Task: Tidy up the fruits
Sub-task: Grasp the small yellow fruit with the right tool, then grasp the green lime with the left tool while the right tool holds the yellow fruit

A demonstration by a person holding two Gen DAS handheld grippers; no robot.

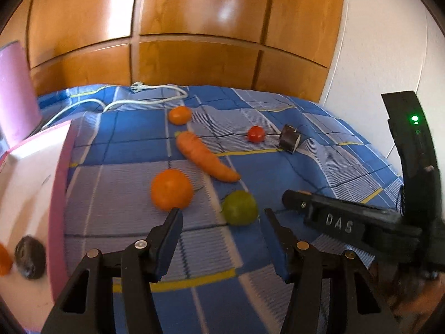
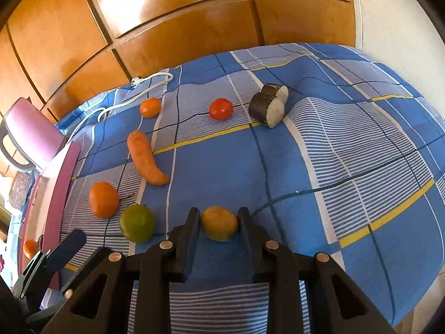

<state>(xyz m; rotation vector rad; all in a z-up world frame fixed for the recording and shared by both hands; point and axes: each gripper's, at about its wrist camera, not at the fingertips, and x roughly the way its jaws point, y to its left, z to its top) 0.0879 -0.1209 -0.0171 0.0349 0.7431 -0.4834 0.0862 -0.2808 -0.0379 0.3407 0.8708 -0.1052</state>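
Right now, what we see:
Right gripper (image 2: 219,215): we have its jaws closed on a yellow-orange mandarin (image 2: 219,223) that rests on the blue checked bedspread (image 2: 347,150).
Left gripper (image 1: 222,217): we hold its jaws apart, nothing between them, just above the bedspread between the large orange (image 1: 171,193) and the green fruit (image 1: 239,207).
Writing: we read raised letters "DAS" (image 1: 339,221) on the right gripper's black body, seen from the left wrist camera.
Other produce: carrot (image 1: 205,157), small orange (image 1: 180,115), red tomato (image 1: 256,134) and cut aubergine pieces (image 2: 268,104) lie apart on the bedspread.
Pink-rimmed box (image 1: 59,194): we see it at the left, holding a dark fruit (image 1: 30,261).
Far edge: white cable (image 1: 150,97).
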